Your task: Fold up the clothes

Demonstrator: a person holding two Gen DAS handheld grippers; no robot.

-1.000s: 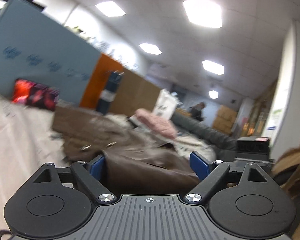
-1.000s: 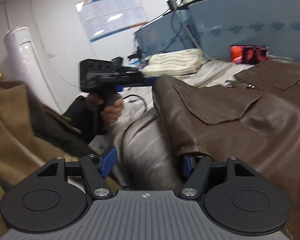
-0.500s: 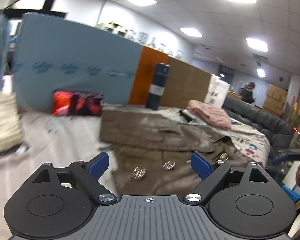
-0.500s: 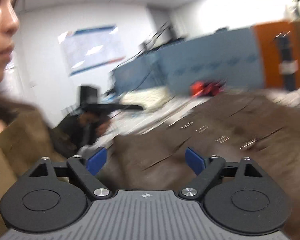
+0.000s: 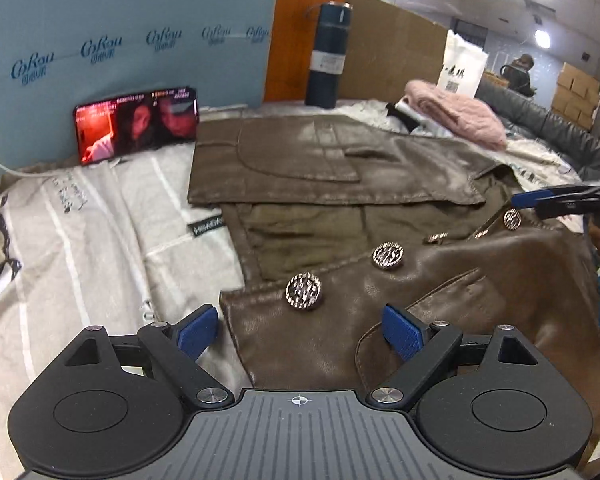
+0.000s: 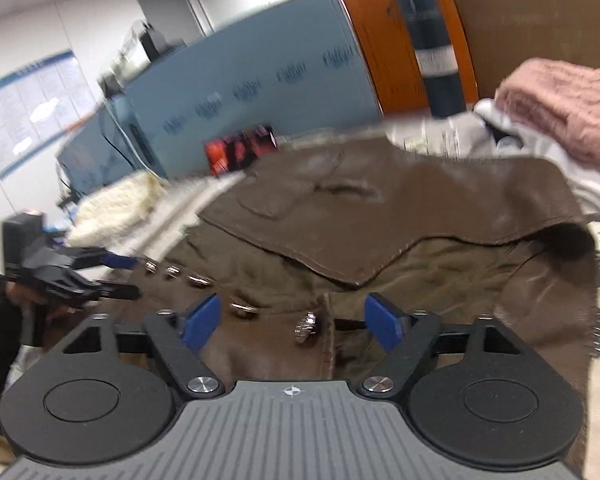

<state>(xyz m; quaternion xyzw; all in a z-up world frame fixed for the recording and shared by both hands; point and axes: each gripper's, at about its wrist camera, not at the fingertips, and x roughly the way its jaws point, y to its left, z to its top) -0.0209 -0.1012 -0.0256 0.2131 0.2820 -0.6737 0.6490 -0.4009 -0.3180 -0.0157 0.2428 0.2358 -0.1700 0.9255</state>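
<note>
A brown leather jacket (image 5: 380, 208) with silver buttons (image 5: 303, 291) lies spread on a pale printed sheet (image 5: 92, 216). Its near front panel is folded over. My left gripper (image 5: 300, 330) is open, just above the jacket's near left corner. My right gripper (image 6: 292, 318) is open over the jacket's near edge by a button (image 6: 306, 326). The jacket (image 6: 400, 208) fills the right wrist view. Each gripper shows in the other's view, the right at the far right edge (image 5: 556, 202) and the left at the left edge (image 6: 80, 276).
A phone (image 5: 136, 124) with a lit screen leans on a blue partition (image 5: 120, 40). A dark blue flask (image 5: 328, 52) stands behind the jacket. A pink knit garment (image 5: 456, 114) lies at the back right, a cream knit one (image 6: 116, 204) at the left.
Both grippers let go of the jacket and tipped down to look over it. The jacket now lies flat with the buttoned panel laid over.
</note>
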